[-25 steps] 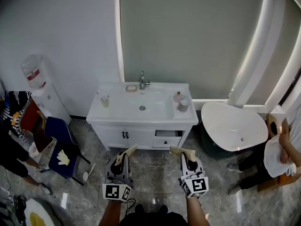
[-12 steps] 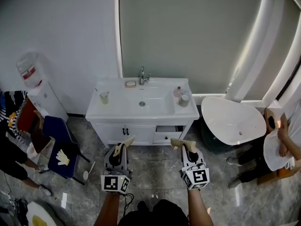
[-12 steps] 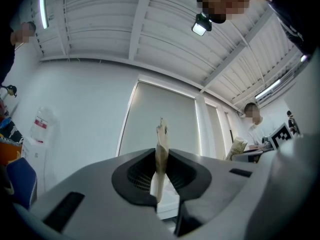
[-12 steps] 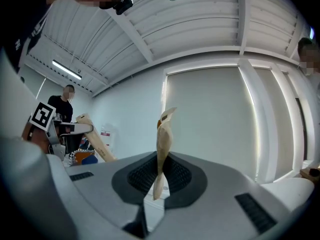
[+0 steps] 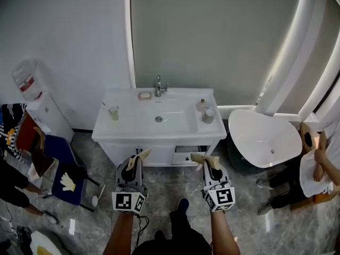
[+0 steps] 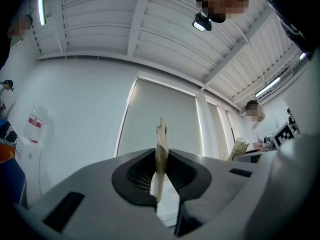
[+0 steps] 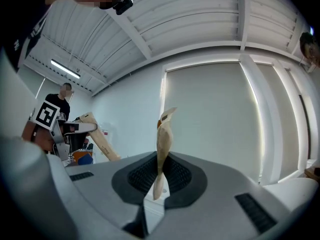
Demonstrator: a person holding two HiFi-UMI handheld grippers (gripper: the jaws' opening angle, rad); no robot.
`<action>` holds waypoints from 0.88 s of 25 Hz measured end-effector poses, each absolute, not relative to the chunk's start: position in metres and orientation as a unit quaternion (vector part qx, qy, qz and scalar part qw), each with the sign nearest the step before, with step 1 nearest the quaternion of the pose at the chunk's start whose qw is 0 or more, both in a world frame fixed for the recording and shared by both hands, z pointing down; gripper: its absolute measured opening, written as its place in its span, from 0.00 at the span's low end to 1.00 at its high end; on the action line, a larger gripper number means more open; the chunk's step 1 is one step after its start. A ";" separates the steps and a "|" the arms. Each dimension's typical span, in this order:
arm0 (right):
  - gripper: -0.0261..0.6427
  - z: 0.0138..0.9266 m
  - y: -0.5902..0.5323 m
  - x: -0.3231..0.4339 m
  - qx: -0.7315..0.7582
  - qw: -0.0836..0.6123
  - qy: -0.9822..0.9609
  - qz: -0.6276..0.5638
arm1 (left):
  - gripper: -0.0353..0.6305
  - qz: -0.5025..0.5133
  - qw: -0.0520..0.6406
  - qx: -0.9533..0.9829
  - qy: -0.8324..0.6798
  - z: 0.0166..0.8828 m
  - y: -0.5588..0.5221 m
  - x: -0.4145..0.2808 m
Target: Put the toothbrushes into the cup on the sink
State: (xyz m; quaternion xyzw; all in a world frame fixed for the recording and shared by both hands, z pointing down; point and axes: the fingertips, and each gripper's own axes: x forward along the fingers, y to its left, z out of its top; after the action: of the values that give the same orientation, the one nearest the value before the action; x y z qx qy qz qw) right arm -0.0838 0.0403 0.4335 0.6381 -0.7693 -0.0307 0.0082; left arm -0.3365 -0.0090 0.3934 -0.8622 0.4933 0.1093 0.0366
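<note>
Head view: left gripper (image 5: 142,154) and right gripper (image 5: 196,158) both pinched shut, empty, on the near side of the sink (image 5: 159,129); step closer, open before reaching.

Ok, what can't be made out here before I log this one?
- Toothbrushes: head view, too small; something thin stands in the left cup, unidentifiable.
- Right cup: head view, contents too small to tell.
- Sink: hardly shows in either gripper view; the bodies of the left gripper and right gripper fill the lower frame.
- Seated person: head view, cut off by the right edge.
</note>
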 end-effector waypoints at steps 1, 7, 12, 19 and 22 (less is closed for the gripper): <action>0.11 0.435 0.028 -0.080 0.636 0.008 -0.771 -0.032 | 0.15 0.109 0.038 -0.862 0.494 0.395 -0.020 -0.331; 0.11 0.440 -0.060 -0.042 0.623 0.008 -0.781 -0.040 | 0.15 0.111 0.036 -0.853 0.508 0.404 -0.100 -0.294; 0.11 0.436 -0.138 -0.005 0.609 0.007 -0.793 -0.038 | 0.15 0.117 0.037 -0.843 0.523 0.398 -0.171 -0.257; 0.11 0.433 -0.205 0.022 0.592 0.003 -0.805 -0.036 | 0.15 0.118 0.049 -0.837 0.532 0.385 -0.226 -0.222; 0.11 0.436 -0.221 0.025 0.591 0.000 -0.807 -0.025 | 0.15 0.115 0.048 -0.836 0.534 0.385 -0.241 -0.219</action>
State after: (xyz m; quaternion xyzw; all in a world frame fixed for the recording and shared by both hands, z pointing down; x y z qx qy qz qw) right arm 0.0250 -0.2208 0.4364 0.5907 -0.8065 -0.0254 0.0003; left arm -0.2187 -0.2411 0.3850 -0.8362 0.5341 0.1147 0.0480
